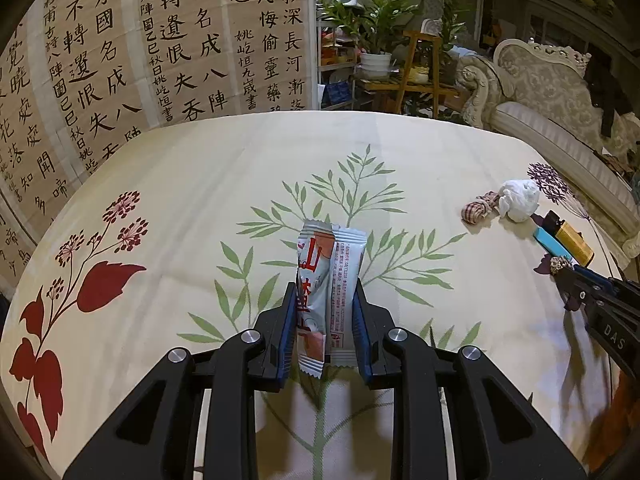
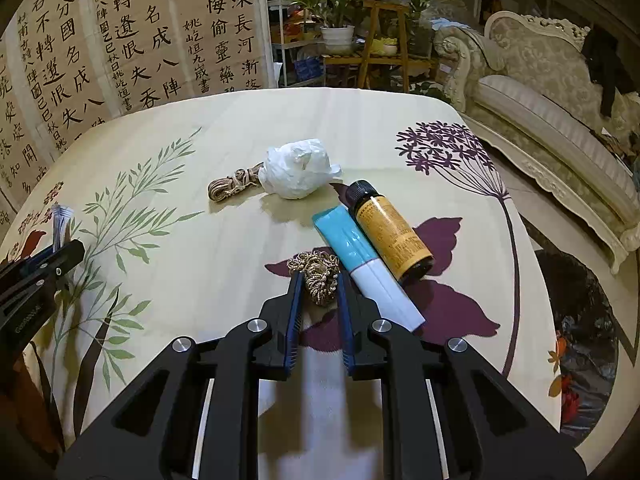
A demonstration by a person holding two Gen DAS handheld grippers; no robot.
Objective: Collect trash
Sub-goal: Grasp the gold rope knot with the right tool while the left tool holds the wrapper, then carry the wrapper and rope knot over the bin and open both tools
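Left gripper (image 1: 325,298) clamped narrow on a snack wrapper (image 1: 330,280), held upright off the floral tablecloth (image 1: 200,184), probably to keep it secure meanwhile. Right gripper (image 2: 317,286) pinched on a tangled cord ball (image 2: 317,274), just beside the teal-and-white tube (image 2: 362,264). Still lying loose: crumpled tissue (image 2: 296,168), cord bundle (image 2: 234,184), amber bottle (image 2: 390,232).

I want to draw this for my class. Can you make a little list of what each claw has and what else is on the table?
left gripper: shut on a snack wrapper, held upright
right gripper: shut on a gold string tangle
still on table: crumpled white tissue, brown cord bundle, teal and white tube, brown bottle with yellow label
tube and bottle: lying side by side
table cover: flowery tablecloth
bin: none in view
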